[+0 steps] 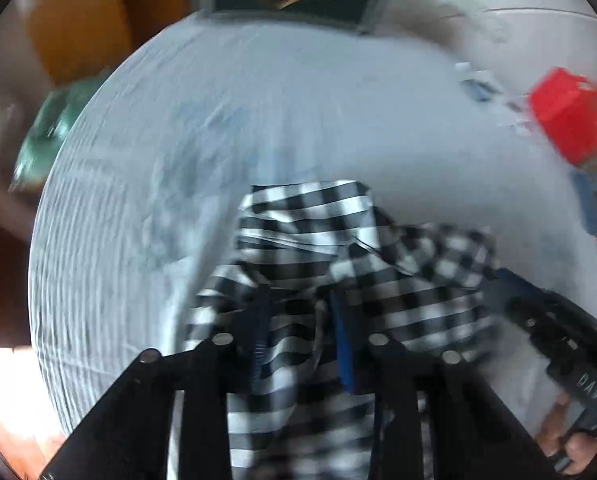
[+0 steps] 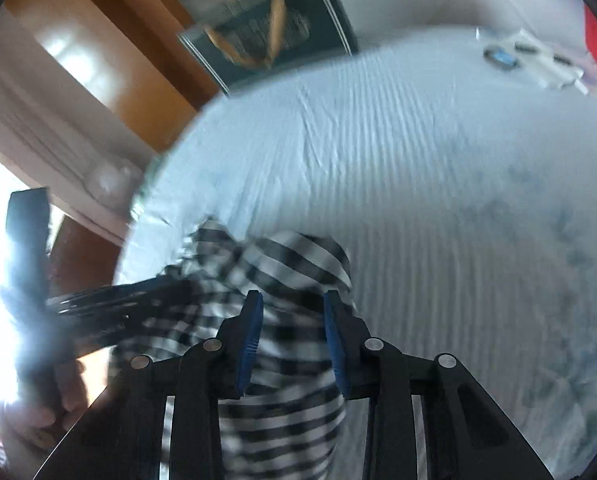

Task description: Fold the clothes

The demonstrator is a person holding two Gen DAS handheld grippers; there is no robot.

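A black-and-white checked garment (image 1: 318,248) lies bunched on a pale blue striped bedsheet (image 1: 258,112). My left gripper (image 1: 302,304) is over the cloth with its blue-padded fingers apart, fabric lying between and over them. The right gripper's body shows at the lower right of this view (image 1: 558,340). In the right wrist view the same garment (image 2: 286,264) is crumpled under my right gripper (image 2: 294,300), whose blue pads (image 2: 252,336) stand wide apart above the cloth. The left gripper shows at the left there (image 2: 118,312), reaching into the cloth. Both views are motion-blurred.
A red container (image 1: 566,116) and small items (image 2: 502,58) sit at the far right of the bed. A dark framed picture (image 2: 270,36) leans at the bed's far edge. Wooden furniture (image 2: 98,60) and a bright window are at the left.
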